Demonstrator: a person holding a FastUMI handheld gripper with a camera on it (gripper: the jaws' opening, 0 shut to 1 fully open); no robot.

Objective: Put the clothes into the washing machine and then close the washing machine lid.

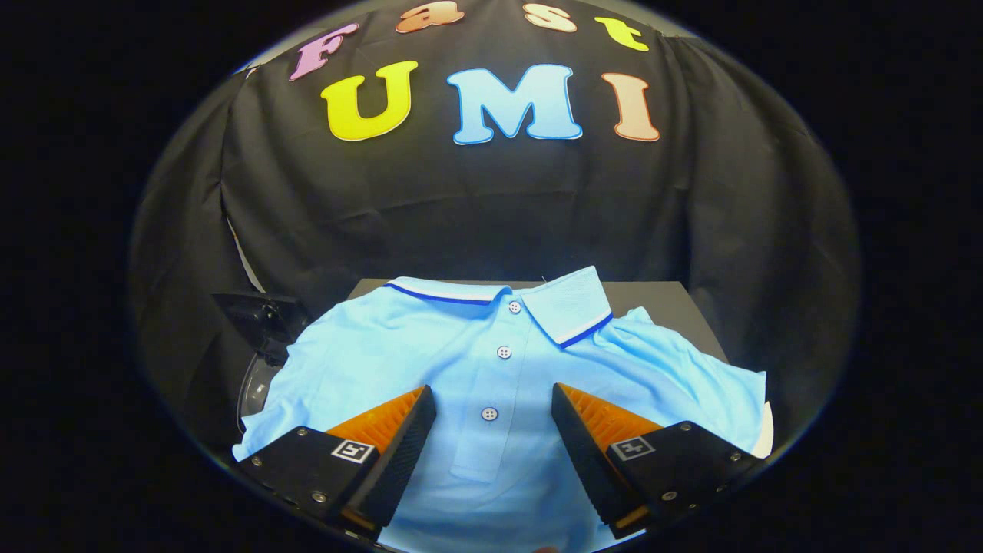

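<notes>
Clearly the gripper is spread wide, its two fingers hanging apart above a light blue polo shirt with nothing pinched between them. The shirt lies flat and front-up on a dark table, collar toward the booth's black wall and the buttoned placket running straight down the gap between the fingers; the lowest visible button sits almost exactly midway between the tips. Off to the left of the shirt, past the sleeve, a dark object with a curved rim shows (possibly the washing machine's opening, though too little is seen to be sure). As for handling, the shirt should be light, soft and floppy, with no stiffness to lift it whole, so a pinch will gather only a fold and the rest will drape and trail. The placket looks like the sensible spot to grab, being doubled cloth and thicker than the body; the collar is another firm candidate. A shallow nip on single-layer fabric risks slipping free during the carry.
</notes>
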